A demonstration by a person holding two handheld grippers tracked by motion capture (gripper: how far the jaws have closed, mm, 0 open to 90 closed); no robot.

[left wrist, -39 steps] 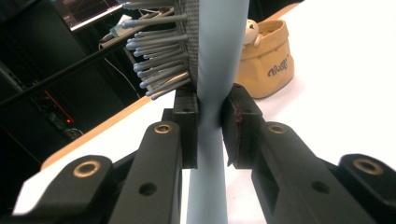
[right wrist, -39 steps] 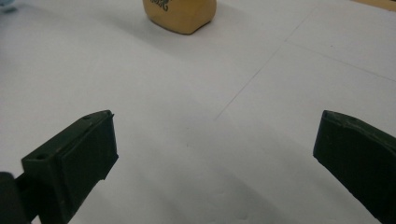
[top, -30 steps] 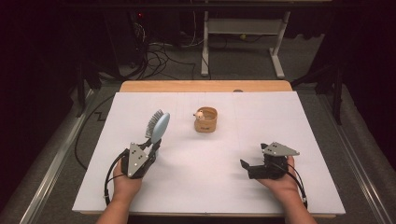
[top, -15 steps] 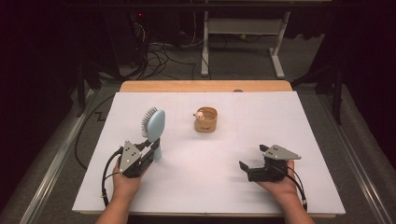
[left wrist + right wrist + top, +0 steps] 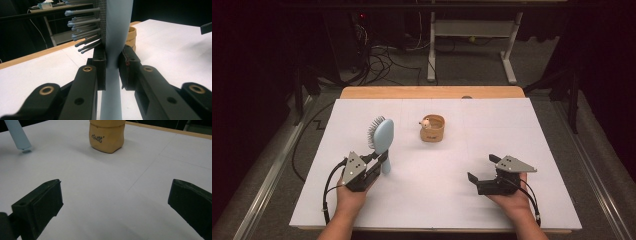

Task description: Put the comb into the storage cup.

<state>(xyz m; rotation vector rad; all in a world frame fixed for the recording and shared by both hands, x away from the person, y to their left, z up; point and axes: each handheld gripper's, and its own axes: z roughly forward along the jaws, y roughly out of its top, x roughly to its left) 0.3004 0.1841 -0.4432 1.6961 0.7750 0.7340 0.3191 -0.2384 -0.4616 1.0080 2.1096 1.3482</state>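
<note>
A pale blue hairbrush (image 5: 382, 135) stands nearly upright over the left of the white table (image 5: 512, 130), bristles facing left. My left gripper (image 5: 379, 159) is shut on its handle; in the left gripper view both pads squeeze the narrow handle of the hairbrush (image 5: 117, 30) just below the bristles, at the left gripper (image 5: 113, 65). My right gripper (image 5: 482, 167) rests low at the front right, open, with nothing between its jaws. A small tan cup (image 5: 433, 129) with something pale inside stands at mid table. From the right gripper (image 5: 115, 197), the cup (image 5: 107, 135) lies ahead and the brush handle's end (image 5: 17, 135) hangs at upper left.
The wooden table edge (image 5: 432, 92) shows beyond the white sheet. Behind it are floor cables (image 5: 382, 55) and a white desk frame (image 5: 472, 30). Bare white sheet spreads between the two grippers and around the cup (image 5: 131, 37).
The brush has turned a little with the left hand and stands more upright, showing more of its smooth back. The right gripper has not moved.
</note>
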